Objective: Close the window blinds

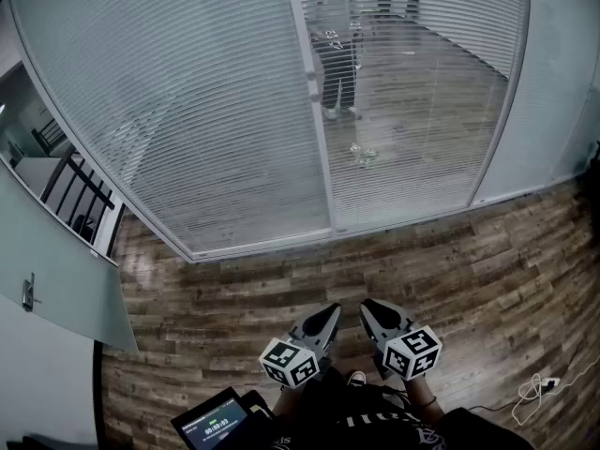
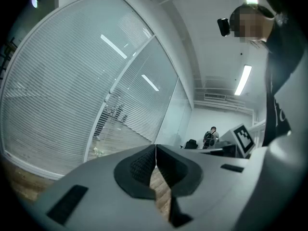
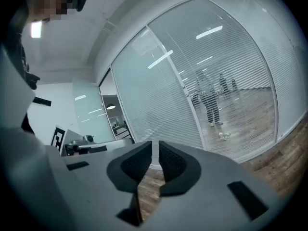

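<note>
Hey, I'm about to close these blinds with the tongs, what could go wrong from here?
No cord or wand shows, so a grab might pinch the thin slats of the right blind and bend them. The left tongs are shut and must open before any grip. A loose cable lies on the floor at your right; stepping there could snag it.

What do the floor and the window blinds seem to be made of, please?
The floor looks like wood or wood-look laminate: brown planks with grain and seams, matte. The blinds are thin pale horizontal slats, perhaps aluminium or plastic.
</note>
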Tool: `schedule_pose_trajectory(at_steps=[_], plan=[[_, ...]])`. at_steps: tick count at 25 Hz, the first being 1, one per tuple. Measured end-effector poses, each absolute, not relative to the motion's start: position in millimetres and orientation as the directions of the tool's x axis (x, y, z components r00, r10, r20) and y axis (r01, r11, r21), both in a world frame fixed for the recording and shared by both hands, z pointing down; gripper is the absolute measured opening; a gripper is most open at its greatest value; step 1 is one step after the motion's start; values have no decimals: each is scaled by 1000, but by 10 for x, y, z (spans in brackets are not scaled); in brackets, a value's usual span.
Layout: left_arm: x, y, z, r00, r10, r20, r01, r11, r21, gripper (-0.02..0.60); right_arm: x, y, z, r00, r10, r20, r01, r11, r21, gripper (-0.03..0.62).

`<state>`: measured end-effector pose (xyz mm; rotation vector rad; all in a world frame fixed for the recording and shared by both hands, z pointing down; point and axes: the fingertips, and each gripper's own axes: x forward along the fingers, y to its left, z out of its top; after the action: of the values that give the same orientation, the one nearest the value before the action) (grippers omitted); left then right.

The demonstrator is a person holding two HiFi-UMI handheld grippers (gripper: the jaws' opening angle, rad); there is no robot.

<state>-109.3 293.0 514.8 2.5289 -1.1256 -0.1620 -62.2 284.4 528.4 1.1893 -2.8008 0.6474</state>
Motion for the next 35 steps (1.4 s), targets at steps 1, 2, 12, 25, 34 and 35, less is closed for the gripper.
schedule_pose_trajectory(at_steps=[1,2,12,25,34,35], plan=[[-1059,2883,5149,676,-735,51,-697,-616,366,5,-591,2803,5309,-705,-683,192,-698,621,-357,55],[-1026,2833,5150,677,-734,57,-700,-618,359,5,-561,2758,5335,-703,-684,197,-701,620,-353,55],[-863,1823,5326,672,-735,86,-716,-616,328,6,-331,1816,5592,-689,-689,224,-715,598,-361,55],[-1181,-975,4969,596,-803,-8,-762,-570,307,6,-575,-731,5244,-728,-653,208,-684,674,-280,55],[-1439,-1979,4924,561,-827,17,-795,-533,288,6,-762,-1736,5177,-740,-635,220,-672,684,-284,55],[-1448,-2050,4934,555,-832,22,-802,-527,281,6,-769,-1800,5210,-744,-628,228,-668,686,-288,55]])
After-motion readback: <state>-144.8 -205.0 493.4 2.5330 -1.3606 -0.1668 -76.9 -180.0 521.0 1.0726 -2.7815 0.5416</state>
